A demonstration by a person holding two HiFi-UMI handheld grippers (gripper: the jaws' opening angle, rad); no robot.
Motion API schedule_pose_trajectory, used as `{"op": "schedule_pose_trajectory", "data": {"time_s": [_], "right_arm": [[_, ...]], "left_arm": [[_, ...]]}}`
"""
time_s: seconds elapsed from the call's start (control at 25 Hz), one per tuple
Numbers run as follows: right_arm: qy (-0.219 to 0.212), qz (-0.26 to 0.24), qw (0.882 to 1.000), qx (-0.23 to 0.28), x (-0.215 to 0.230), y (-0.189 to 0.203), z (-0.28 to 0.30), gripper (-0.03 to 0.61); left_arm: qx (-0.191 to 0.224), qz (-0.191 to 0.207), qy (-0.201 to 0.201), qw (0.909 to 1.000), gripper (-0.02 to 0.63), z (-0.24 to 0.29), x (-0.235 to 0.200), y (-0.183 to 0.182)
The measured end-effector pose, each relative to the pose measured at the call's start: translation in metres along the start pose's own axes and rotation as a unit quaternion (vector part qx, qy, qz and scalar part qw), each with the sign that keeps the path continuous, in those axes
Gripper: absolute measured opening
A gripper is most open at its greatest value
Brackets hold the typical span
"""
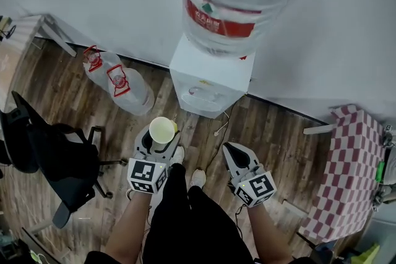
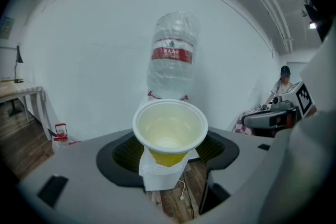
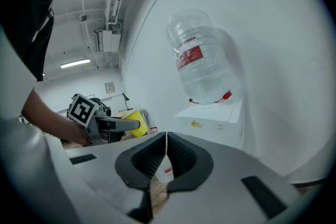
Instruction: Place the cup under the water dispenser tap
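A yellow paper cup (image 1: 163, 130) with a white inside stands upright in my left gripper (image 1: 159, 140), which is shut on it. In the left gripper view the cup (image 2: 169, 132) fills the middle, empty, in front of the white water dispenser (image 2: 160, 178) and its upturned bottle (image 2: 172, 55). The dispenser (image 1: 210, 80) stands against the wall, a short way beyond the cup; its taps are not clearly seen. My right gripper (image 1: 236, 156) hangs to the right, shut and empty, jaws touching (image 3: 165, 152). From the right gripper view the cup (image 3: 134, 122) shows at left.
Two spare water bottles (image 1: 120, 82) lie on the wood floor left of the dispenser. A black office chair (image 1: 59, 161) is at the left. A red-checked table (image 1: 348, 173) stands at the right. A cable (image 1: 221, 127) trails by the dispenser's base.
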State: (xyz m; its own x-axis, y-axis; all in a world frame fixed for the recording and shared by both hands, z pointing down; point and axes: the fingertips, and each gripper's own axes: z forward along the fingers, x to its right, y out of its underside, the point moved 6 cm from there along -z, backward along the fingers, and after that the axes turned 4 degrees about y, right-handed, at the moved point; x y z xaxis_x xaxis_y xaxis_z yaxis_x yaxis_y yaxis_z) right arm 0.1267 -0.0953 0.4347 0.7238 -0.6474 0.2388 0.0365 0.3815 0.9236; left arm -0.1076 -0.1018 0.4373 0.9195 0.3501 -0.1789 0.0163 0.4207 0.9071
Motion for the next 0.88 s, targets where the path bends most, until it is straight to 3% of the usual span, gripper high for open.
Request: {"op": "schedule_pose_trajectory", "data": {"time_s": [0.44, 0.88], "right_arm": [[0.032, 0.000, 0.999, -0.023, 0.043, 0.052, 0.060, 0.023], [0.053, 0.011, 0.998, -0.039, 0.072, 0.125, 0.090, 0.023]], "left_arm": [[-0.036, 0.003, 0.015, 0.9992, 0.308, 0.100, -0.031, 0.075], [-0.064, 0.047, 0.030, 0.9964, 0.308, 0.182, -0.053, 0.157]]}}
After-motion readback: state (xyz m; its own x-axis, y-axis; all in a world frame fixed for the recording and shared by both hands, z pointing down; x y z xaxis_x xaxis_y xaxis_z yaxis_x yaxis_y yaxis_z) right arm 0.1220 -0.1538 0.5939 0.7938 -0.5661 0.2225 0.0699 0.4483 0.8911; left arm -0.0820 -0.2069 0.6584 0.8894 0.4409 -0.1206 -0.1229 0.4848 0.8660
